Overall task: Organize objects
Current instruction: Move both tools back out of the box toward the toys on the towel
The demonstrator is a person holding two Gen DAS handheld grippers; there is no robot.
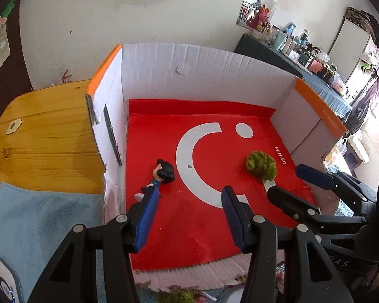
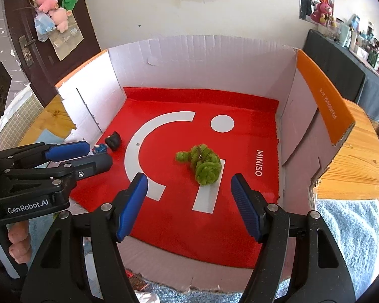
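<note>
A white cardboard box (image 1: 189, 63) (image 2: 189, 58) lined with a red MINISO sheet holds two things. A small black-haired figurine in blue (image 1: 161, 175) (image 2: 111, 142) lies at the left of the sheet. A fuzzy green toy (image 1: 261, 164) (image 2: 203, 164) lies right of centre. My left gripper (image 1: 189, 197) (image 2: 99, 155) is open and empty above the box's front, its left finger just before the figurine. My right gripper (image 2: 189, 184) (image 1: 288, 179) is open and empty, just in front of the green toy.
The box stands on a wooden table (image 1: 43, 126) (image 2: 353, 156) with a pale blue towel (image 1: 45, 227) (image 2: 351, 240) at the front. A dark cluttered counter (image 1: 303, 55) runs along the right wall. A brown door with plush toys (image 2: 53, 12) stands at the left.
</note>
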